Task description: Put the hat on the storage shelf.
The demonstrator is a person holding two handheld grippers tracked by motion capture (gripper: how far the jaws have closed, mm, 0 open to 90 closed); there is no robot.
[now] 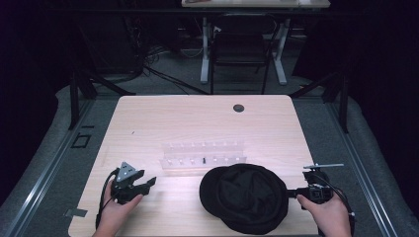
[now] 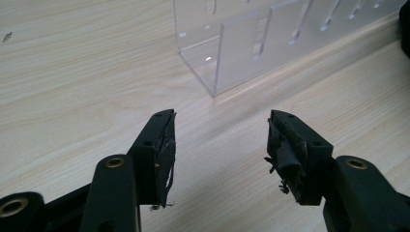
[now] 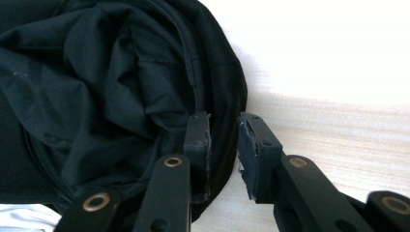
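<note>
Your wood table (image 1: 148,118) sits in a dark room. The hat (image 1: 244,197) lies low and right of middle. Your right tongs (image 3: 223,145) are half shut around its rim. Your left tongs (image 2: 220,145), low left, gape wide, holding nothing.

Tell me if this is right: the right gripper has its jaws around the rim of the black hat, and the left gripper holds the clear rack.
Not quite. The left gripper holds nothing: in the left gripper view its jaws stand open over bare table, short of the clear rack. The rest stands: the right gripper has its jaws around the rim of the black hat.
</note>
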